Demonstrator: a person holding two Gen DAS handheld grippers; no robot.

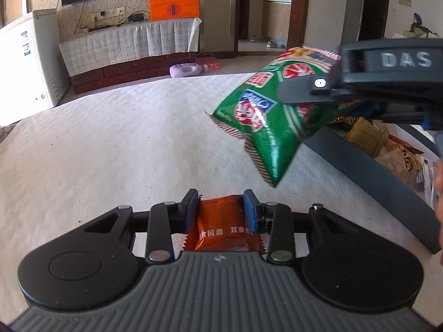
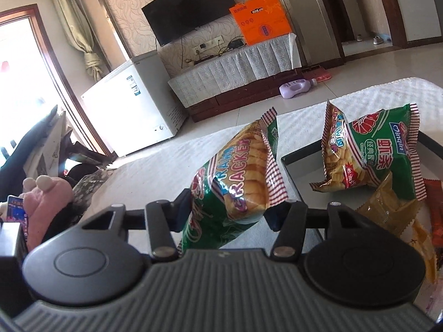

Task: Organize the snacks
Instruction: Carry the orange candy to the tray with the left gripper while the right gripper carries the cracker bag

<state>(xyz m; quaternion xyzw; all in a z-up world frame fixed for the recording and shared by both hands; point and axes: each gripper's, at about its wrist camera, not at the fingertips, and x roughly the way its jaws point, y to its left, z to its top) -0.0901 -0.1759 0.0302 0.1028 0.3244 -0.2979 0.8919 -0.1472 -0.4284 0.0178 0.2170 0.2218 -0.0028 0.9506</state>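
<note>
Snacks fill both claws: the left claw (image 1: 221,207) grips an orange packet (image 1: 221,229), the right claw (image 2: 229,207) a green cracker bag (image 2: 232,188). Below lies a white textured table (image 1: 124,138); a TV (image 2: 188,8) hangs beyond.

Two green prawn cracker bags (image 2: 235,182) (image 2: 373,149), one orange packet (image 1: 221,221), one dark tray (image 2: 293,171)

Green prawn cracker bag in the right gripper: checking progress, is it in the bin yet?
Out. The bag hangs in the right gripper, beside the bin.
</note>
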